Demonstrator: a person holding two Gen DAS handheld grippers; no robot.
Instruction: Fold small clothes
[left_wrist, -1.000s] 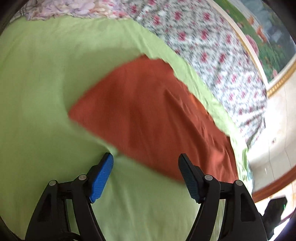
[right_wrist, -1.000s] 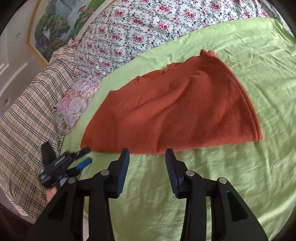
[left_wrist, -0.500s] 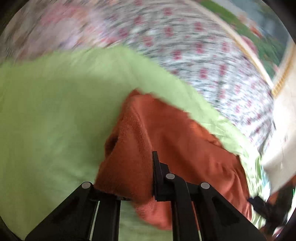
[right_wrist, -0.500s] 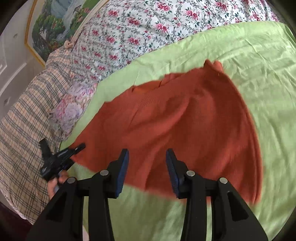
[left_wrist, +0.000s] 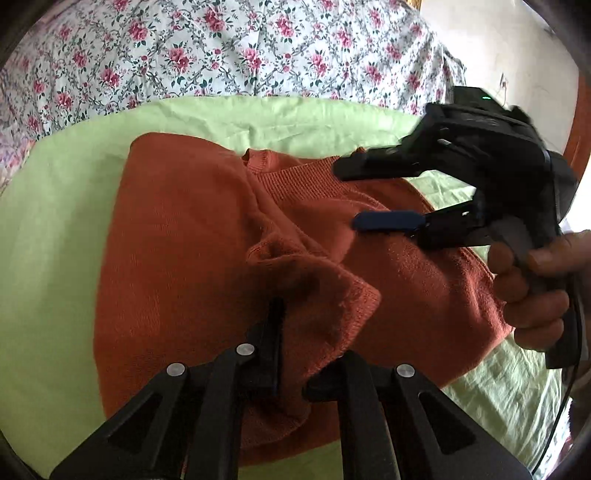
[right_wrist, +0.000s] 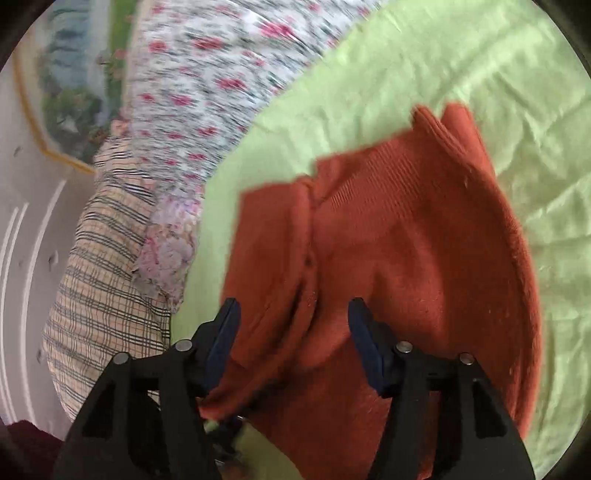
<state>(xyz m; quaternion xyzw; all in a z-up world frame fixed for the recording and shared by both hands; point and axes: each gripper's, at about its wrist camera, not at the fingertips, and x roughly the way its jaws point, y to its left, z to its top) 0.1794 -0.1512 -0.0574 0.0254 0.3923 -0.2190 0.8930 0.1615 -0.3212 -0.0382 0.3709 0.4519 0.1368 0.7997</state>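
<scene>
A rust-orange knit sweater (left_wrist: 177, 236) lies on a light green sheet (left_wrist: 48, 229). My left gripper (left_wrist: 295, 332) is shut on a bunched edge of the sweater and holds that fold raised over the rest of the garment. My right gripper (left_wrist: 369, 199) shows in the left wrist view, open, hovering over the sweater's ribbed part at the right, held by a hand (left_wrist: 535, 291). In the right wrist view the right gripper (right_wrist: 293, 332) is open above the sweater (right_wrist: 406, 258), with a lengthwise crease between its fingers.
A floral quilt (left_wrist: 221, 55) lies beyond the green sheet (right_wrist: 461, 62). A plaid blanket (right_wrist: 103, 266) and a floral pillow (right_wrist: 166, 254) lie at the left in the right wrist view. A framed painting (right_wrist: 74, 85) hangs on the wall.
My left gripper closed on the sweater's edge and carried it over the garment toward the right gripper. My right gripper moved forward over the sweater and opened wider.
</scene>
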